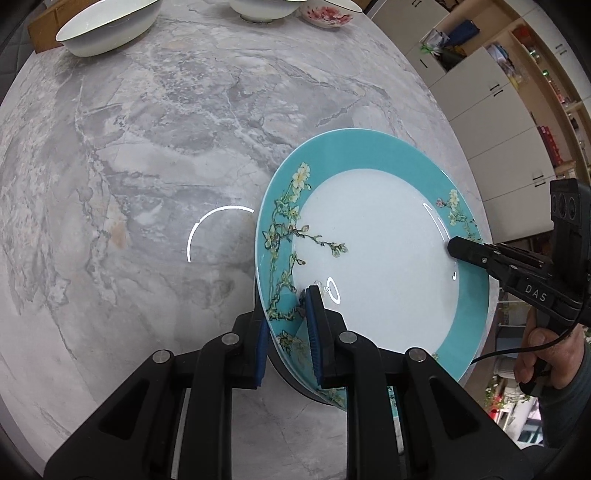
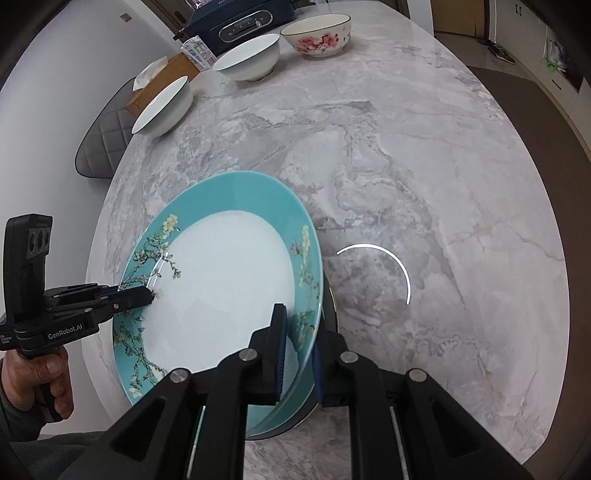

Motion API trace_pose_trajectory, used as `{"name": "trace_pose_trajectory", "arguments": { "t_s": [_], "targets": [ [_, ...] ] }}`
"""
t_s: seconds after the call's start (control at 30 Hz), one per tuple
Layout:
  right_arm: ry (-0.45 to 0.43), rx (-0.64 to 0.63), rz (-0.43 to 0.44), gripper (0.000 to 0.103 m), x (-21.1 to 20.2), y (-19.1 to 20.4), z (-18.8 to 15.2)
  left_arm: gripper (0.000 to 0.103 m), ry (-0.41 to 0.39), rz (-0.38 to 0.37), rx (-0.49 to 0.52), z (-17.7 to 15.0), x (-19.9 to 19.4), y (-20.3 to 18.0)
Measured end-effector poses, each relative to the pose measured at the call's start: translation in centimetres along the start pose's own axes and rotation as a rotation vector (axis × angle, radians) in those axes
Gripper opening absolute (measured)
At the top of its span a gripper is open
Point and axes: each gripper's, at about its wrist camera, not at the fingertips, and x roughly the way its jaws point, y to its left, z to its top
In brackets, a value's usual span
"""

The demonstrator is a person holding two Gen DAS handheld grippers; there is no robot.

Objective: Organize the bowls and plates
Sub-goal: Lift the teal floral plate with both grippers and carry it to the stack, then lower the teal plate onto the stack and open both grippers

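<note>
Plate: teal-rimmed plate w/ blossom pattern, white centre, held tilted above the counter, near its front edge. Looks like a 2nd plate/dark base sits right under it, can't tell which.
Left gripper: jaws clamped on the plate's near rim, blue pads on top & underside.
Right gripper: jaws clamped on the opposite rim, same way. So both hands share the load.
Hands: a hand on each handle shows in the other's view, e.g. right hand.
Bowls: two plain white bowls & a red-flowered bowl in a loose row at the far end of the counter, well apart from the plate, not stacked.
Other stuff: tissue box & a dark blue appliance behind the bowls; grey chair off the counter's side.
Step (my read): mid-carry or mid-placing of the plate w/ both grippers; bowls not yet dealt with.
Next move needs: keep both ends level so the plate doesn't slip from the pads, lower it flat onto its spot, then release both sides together. After that prob. nest the bowls.
Risk: glazed rim = slick; uneven release could drop one side.
</note>
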Motion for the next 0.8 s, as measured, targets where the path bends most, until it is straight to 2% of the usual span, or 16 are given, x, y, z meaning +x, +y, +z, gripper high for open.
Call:
{"name": "trace_pose_trajectory", "arguments": {
  "t_s": [0.23, 0.47, 0.6, 0.63, 0.67, 0.73, 0.77, 0.8],
  "targets": [
    [0.018, -0.026, -0.02, 0.017, 0.4, 0.1, -0.9, 0.017, 0.009, 0.012, -0.001, -0.3, -0.1, -0.1],
    [0.03, -0.162, -0.121, 0.021, 0.8, 2.3, -1.6, 0.019, 0.039, 0.056, -0.007, -0.7, 0.5, -0.1],
    [0.023, -0.157, -0.135, 0.024, 0.8, 2.3, -1.7, 0.021, 0.04, 0.052, -0.014, -0.8, 0.5, 0.0],
    [0.025, -0.157, -0.135, 0.031, 0.8, 2.4, -1.7, 0.021, 0.04, 0.05, -0.013, -0.8, 0.4, 0.0],
    [0.026, -0.16, -0.145, 0.048, 0.8, 2.5, -1.7, 0.022, 0.039, 0.039, -0.016, -0.7, 0.5, -0.1],
    [0.011, -0.166, -0.167, 0.069, 0.4, 2.7, -1.6, 0.023, 0.027, 0.041, -0.023, -0.7, 0.2, -0.2],
    [-0.003, -0.163, -0.168, 0.07, -0.1, 2.6, -1.7, 0.029, 0.017, 0.038, -0.03, -0.9, -0.1, -0.1],
    [-0.011, -0.158, -0.167, 0.07, -0.4, 2.5, -1.7, 0.045, 0.005, 0.035, -0.042, -1.0, -0.5, 0.2]
  ]
}}
